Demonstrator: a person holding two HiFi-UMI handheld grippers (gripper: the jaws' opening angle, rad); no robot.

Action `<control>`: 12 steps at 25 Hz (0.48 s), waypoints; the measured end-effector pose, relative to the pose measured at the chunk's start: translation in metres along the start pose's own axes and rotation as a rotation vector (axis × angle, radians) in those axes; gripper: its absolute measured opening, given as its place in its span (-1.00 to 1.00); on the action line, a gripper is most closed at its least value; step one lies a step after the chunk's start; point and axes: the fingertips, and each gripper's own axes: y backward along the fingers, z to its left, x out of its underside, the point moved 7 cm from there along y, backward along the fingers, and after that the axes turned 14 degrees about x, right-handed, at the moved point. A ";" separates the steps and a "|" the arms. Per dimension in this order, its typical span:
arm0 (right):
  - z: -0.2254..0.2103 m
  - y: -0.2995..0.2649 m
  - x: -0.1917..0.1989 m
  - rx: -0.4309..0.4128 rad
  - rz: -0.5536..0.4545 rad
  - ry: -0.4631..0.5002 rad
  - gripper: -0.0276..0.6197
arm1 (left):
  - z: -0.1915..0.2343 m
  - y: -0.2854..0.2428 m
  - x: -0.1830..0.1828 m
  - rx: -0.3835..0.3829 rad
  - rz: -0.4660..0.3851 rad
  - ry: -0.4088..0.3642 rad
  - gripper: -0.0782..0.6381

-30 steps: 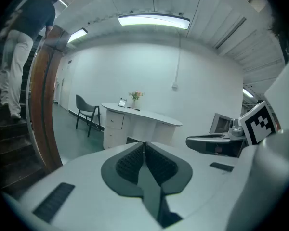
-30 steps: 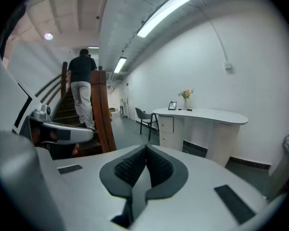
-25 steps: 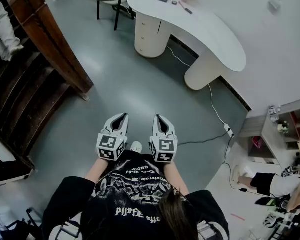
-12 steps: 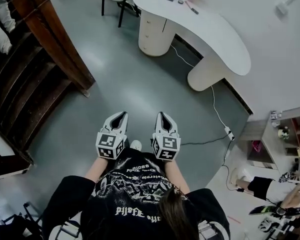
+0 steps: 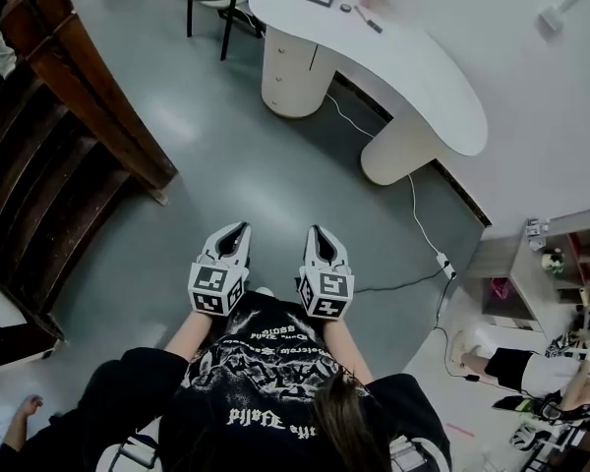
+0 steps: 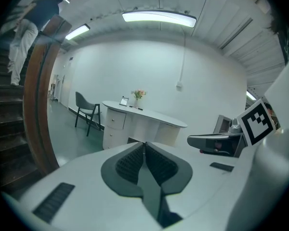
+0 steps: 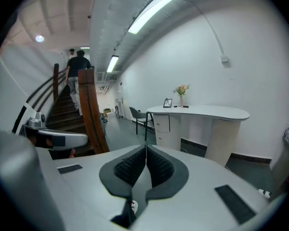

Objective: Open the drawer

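Both tongs closed and empty, well short of the curved white worktop point(image 5: 413, 77).

The left tongs point(image 5: 238, 230) and right tongs point(image 5: 315, 232) were side by side, jaws pressed together on nothing, pointing toward the worktop, whose round pedestal point(image 5: 297, 102) held the shut drawer point(image 5: 278, 65). Only the head view showed a white cable point(image 5: 418, 214) trailing from the worktop over the grey floor point(image 5: 256, 165). Only the gripper views showed the ceiling strip light point(image 6: 159, 17) and a person point(image 7: 77, 66) climbing the wooden staircase point(image 5: 69, 146) opposite the worktop.
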 end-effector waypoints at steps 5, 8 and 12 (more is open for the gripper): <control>0.004 -0.035 -0.018 0.000 0.025 -0.025 -0.83 | 0.032 -0.028 -0.022 0.027 0.005 0.005 -0.69; 0.009 -0.057 -0.033 0.014 0.020 -0.033 -0.83 | 0.053 -0.043 -0.036 0.051 0.009 0.001 -0.69; 0.022 -0.084 -0.051 0.021 0.014 -0.038 -0.83 | 0.086 -0.060 -0.056 0.064 0.002 0.006 -0.69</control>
